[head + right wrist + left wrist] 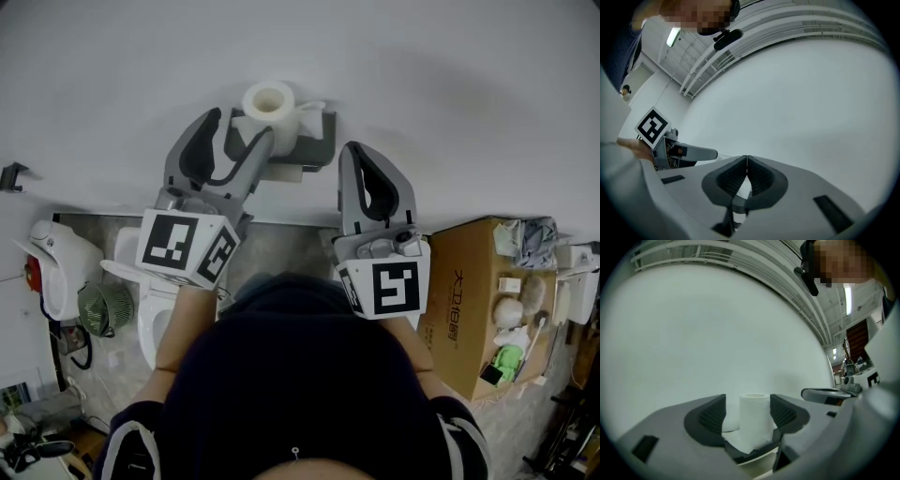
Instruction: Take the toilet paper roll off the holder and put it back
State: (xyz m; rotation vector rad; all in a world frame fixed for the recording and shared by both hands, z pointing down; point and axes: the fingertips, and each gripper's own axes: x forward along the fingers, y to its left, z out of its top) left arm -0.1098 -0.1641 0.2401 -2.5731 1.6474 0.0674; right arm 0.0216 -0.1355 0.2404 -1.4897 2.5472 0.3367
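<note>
A white toilet paper roll stands upright on top of the dark grey wall holder, with a loose sheet hanging beside it. My left gripper is open, its tips just short of the roll and to its left. In the left gripper view the roll shows between the two pads, with a gap on the left side, above the holder. My right gripper is shut on nothing, to the right of the holder. In the right gripper view its tips meet.
A plain white wall fills the background. Below on the floor are a white toilet, a small green fan and an open cardboard box holding several small items. A black hook sticks out of the wall at far left.
</note>
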